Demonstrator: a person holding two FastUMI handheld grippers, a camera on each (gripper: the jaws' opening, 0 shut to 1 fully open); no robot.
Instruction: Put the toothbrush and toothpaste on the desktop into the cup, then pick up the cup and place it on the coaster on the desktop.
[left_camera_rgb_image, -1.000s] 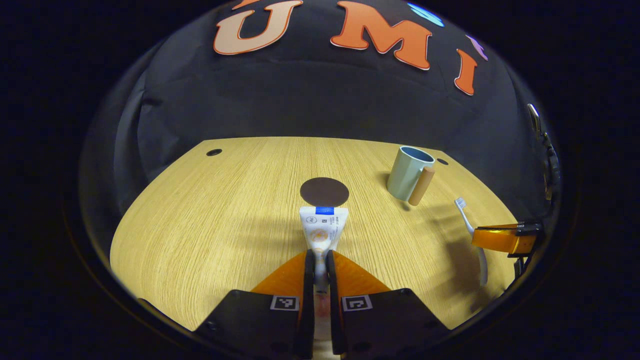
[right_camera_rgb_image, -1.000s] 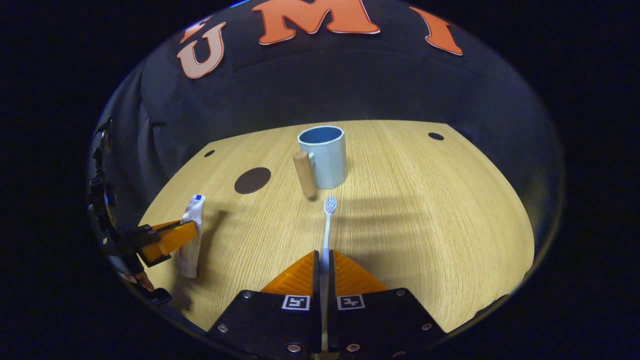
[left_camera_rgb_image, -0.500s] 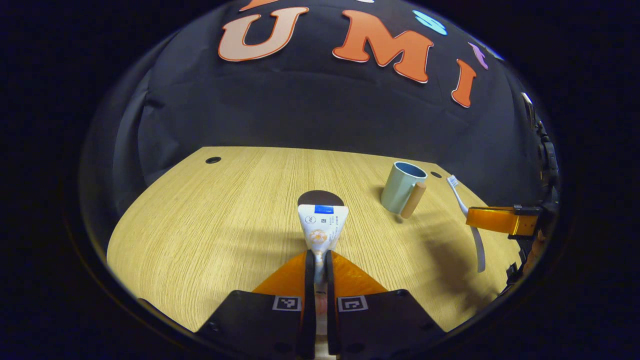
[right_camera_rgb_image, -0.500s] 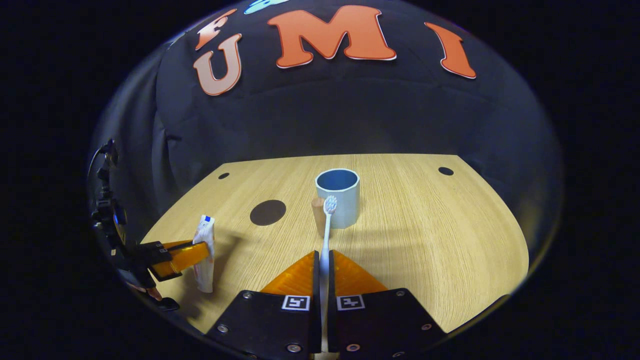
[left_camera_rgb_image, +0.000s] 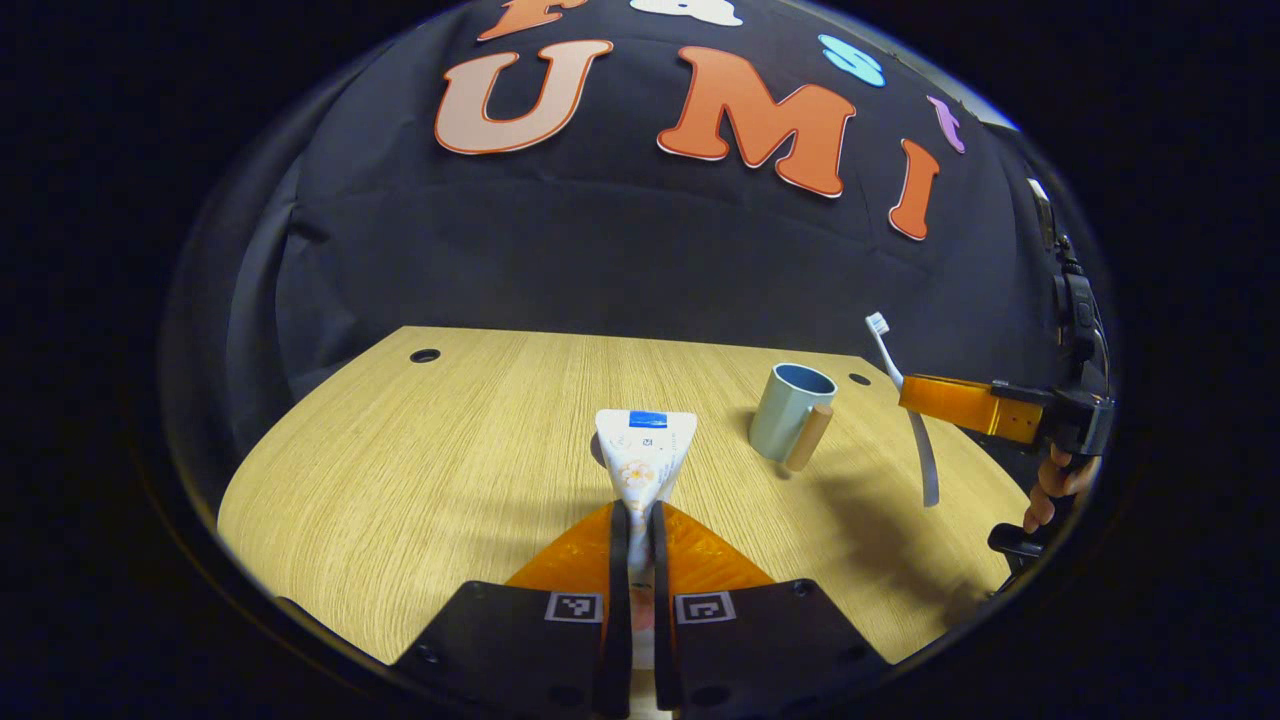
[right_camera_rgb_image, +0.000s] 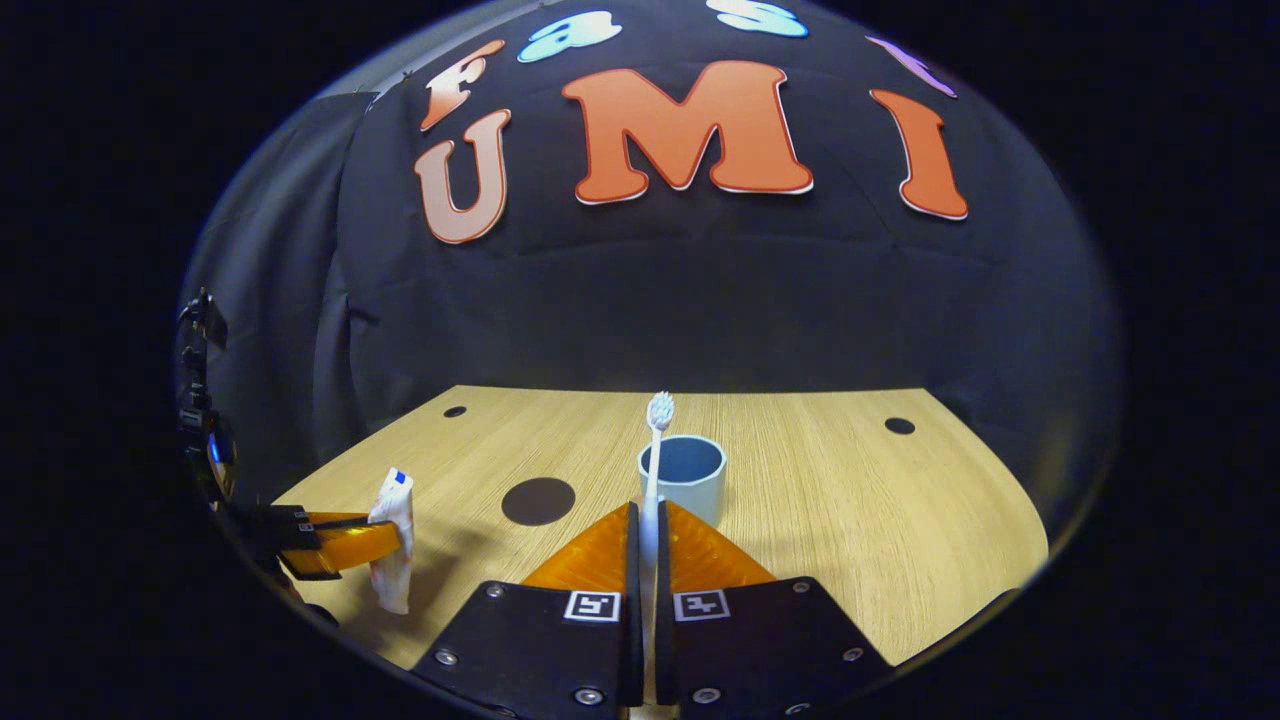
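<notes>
I've raised both loads clear of the worktop (right_camera_rgb_image: 850, 520) over the last second: my right gripper (right_camera_rgb_image: 645, 520) is clamped on the toothbrush (right_camera_rgb_image: 657, 440), my left gripper (left_camera_rgb_image: 637, 520) on the toothpaste (left_camera_rgb_image: 643, 455). The cup (right_camera_rgb_image: 683, 475) stands empty ahead, the coaster (right_camera_rgb_image: 538, 500) beside it; dropping them in comes next.

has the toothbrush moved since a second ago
Yes. In the left gripper view the toothbrush, clamped in the right tool, has risen off the desktop; its head was level with the cup base, now above the rim.
</notes>
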